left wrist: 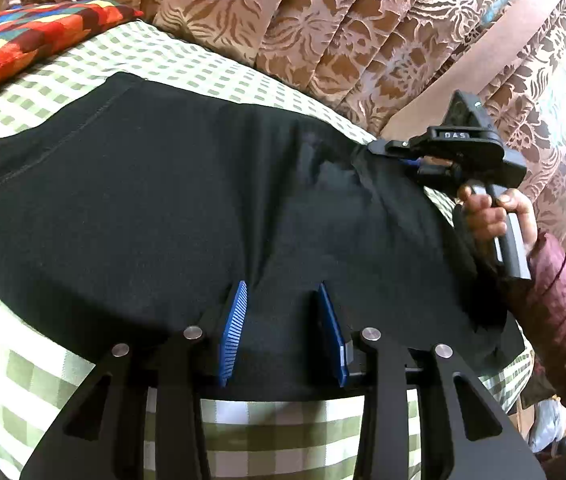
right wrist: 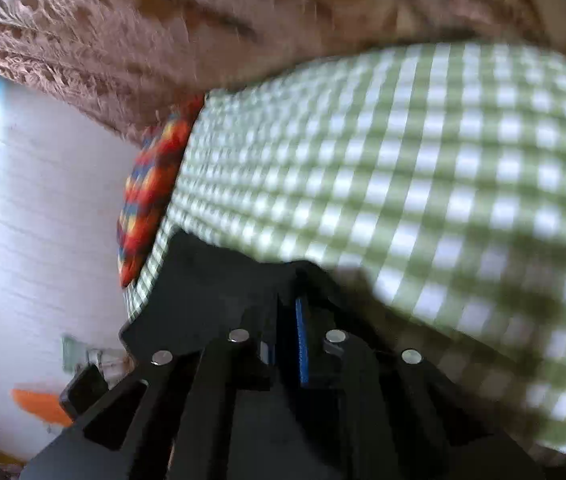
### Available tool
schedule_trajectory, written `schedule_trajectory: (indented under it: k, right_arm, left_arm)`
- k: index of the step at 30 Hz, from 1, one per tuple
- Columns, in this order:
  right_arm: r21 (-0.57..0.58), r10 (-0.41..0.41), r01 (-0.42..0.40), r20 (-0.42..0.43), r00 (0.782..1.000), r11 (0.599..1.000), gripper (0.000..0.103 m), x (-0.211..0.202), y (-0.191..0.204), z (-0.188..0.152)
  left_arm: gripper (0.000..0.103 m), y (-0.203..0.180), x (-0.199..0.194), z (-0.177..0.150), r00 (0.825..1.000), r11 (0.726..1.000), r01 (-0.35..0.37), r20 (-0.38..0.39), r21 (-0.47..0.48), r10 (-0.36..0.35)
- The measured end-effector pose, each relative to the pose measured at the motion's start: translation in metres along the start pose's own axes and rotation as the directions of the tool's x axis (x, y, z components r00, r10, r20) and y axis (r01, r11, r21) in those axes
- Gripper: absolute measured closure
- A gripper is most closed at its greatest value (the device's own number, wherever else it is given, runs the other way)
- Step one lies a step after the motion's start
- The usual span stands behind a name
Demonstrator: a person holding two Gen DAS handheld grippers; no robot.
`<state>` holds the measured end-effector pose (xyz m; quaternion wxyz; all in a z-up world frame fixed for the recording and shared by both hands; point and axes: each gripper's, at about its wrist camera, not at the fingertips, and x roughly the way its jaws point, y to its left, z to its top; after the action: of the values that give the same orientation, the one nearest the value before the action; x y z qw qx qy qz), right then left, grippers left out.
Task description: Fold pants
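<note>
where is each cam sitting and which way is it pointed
Left wrist: rides the left gripper, angled down at black pants on the checked bedsheet; right gripper, hand and sleeve show.
Right wrist: rides the right gripper, blurred, angled down across the bedsheet; only its own fingers show.
Shared: pants, bedsheet, colourful cushion, curtain.
</note>
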<state>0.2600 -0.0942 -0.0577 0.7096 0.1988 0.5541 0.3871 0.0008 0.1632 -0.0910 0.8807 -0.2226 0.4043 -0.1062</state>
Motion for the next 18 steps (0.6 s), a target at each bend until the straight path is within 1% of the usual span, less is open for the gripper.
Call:
schedule_trajectory:
  k: [1,2,3,4,5,6,7,8,9,10,11,13,14,15,16,17,18]
  right_arm:
    - [0.012,-0.01,0.01,0.019,1.0,1.0,0.097,-0.003,-0.004,0.002]
    - [0.007,-0.038,0.038,0.017,0.999,0.999,0.098,0.0,-0.006,0.003]
    - [-0.019,-0.111,0.111,-0.015,0.994,0.994,0.098,0.011,-0.01,0.002]
    - [-0.042,-0.203,0.201,-0.052,0.978,0.979,0.098,0.027,-0.018,-0.002]
    - [-0.023,-0.202,0.201,-0.052,0.978,0.979,0.099,0.033,-0.025,-0.003]
    - [0.001,-0.182,0.183,-0.044,0.982,0.983,0.098,0.031,-0.028,-0.003]
    - [0.016,-0.16,0.161,-0.036,0.986,0.987,0.097,0.027,-0.027,-0.003]
    - [0.013,-0.152,0.152,-0.022,0.988,0.988,0.093,0.021,-0.023,-0.004]
    - [0.006,-0.147,0.147,-0.013,0.989,0.989,0.087,0.014,-0.021,-0.006]
    - [-0.002,-0.148,0.148,0.005,0.989,0.989,0.073,0.005,-0.018,-0.009]
    - [-0.005,-0.159,0.159,0.04,0.986,0.987,0.07,-0.011,-0.014,-0.013]
    - [-0.005,-0.13,0.13,0.076,0.989,0.991,0.07,-0.036,-0.01,-0.022]
    - [-0.017,-0.13,0.132,0.094,0.987,0.991,0.07,-0.048,-0.006,-0.029]
    - [-0.027,-0.128,0.131,0.096,0.987,0.991,0.07,-0.055,-0.004,-0.035]
    - [-0.04,-0.111,0.114,0.088,0.99,0.993,0.072,-0.06,0.001,-0.043]
    - [-0.055,-0.096,0.1,0.076,0.992,0.993,0.073,-0.063,0.005,-0.052]
    - [-0.078,-0.103,0.107,0.052,0.993,0.991,0.073,-0.062,0.009,-0.064]
  left_arm:
    - [0.067,0.002,0.0,0.0,1.0,1.0,0.007,-0.002,-0.018,-0.007]
    - [0.067,0.004,0.001,0.0,1.0,1.0,0.013,-0.005,-0.028,-0.013]
    - [0.067,0.006,0.002,-0.001,1.0,0.999,0.012,-0.009,-0.034,-0.013]
    - [0.067,0.006,0.004,-0.001,1.0,0.999,0.009,-0.011,-0.036,-0.009]
    - [0.067,0.005,0.004,0.0,1.0,0.999,0.004,-0.014,-0.036,-0.004]
    - [0.067,0.003,0.004,0.001,1.0,0.999,-0.007,-0.021,-0.032,0.006]
    - [0.067,-0.001,0.003,0.004,0.999,0.999,-0.019,-0.034,-0.029,0.018]
    - [0.067,-0.002,0.0,0.007,0.999,0.999,-0.018,-0.04,-0.035,0.016]
    - [0.067,-0.004,-0.002,0.012,0.999,0.999,-0.008,-0.046,-0.044,0.006]
    - [0.067,-0.005,-0.004,0.017,0.999,0.999,-0.002,-0.046,-0.047,0.0]
    - [0.067,-0.006,-0.008,0.025,1.0,0.999,-0.01,-0.027,-0.047,0.009]
    - [0.067,-0.006,-0.012,0.043,1.0,0.999,-0.015,0.013,-0.047,0.015]
    - [0.067,-0.007,-0.013,0.05,0.999,0.999,-0.028,0.028,-0.046,0.029]
    - [0.067,-0.007,-0.013,0.057,0.998,0.998,-0.054,0.043,-0.043,0.056]
    - [0.067,-0.005,-0.01,0.065,0.993,0.994,-0.103,0.05,-0.037,0.104]
    - [0.067,-0.003,-0.006,0.07,0.986,0.986,-0.161,0.046,-0.037,0.162]
    - [0.067,0.001,-0.002,0.072,0.974,0.975,-0.22,0.041,-0.042,0.221]
